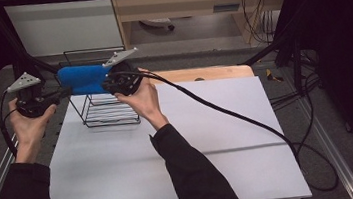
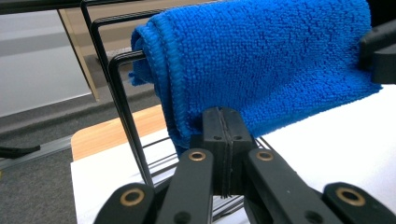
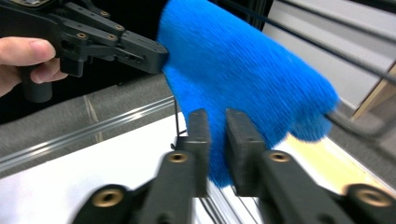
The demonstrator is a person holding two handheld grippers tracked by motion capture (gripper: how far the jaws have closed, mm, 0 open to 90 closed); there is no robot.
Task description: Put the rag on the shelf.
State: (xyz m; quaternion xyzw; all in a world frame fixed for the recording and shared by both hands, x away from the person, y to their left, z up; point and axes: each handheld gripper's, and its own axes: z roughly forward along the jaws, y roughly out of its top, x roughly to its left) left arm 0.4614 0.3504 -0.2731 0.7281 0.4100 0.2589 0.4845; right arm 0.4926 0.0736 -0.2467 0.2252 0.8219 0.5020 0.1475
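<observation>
**Blue towel going over the rack, 2 grips on it**

Here we are at the far-left corner of the counter point(image 1: 169, 145): a blue microfibre towel point(image 1: 83, 79) is stretched across the top of the black wire rack point(image 1: 108, 112), folded over on itself. The left hand-held gripper point(image 1: 65, 93) has its jaws pressed tight together on the towel's lower folded edge (the left gripper view shows the pads flush, cloth tucked in at their tips). The right hand-held gripper point(image 1: 110, 82) pinches the opposite end, a flap of blue cloth hanging between its near-closed jaws in the right gripper view.

To do this step well, I'd judge both hands should keep the cloth taut and level, so the fold line lands squarely along the rack's top wire point(image 2: 128, 58) rather than bunching at 1 end. Lower evenly, let the weight settle on both sides of the wire, and release only once it hangs balanced. The risk: the light rack tipping or sliding if either side tugs sideways.
</observation>
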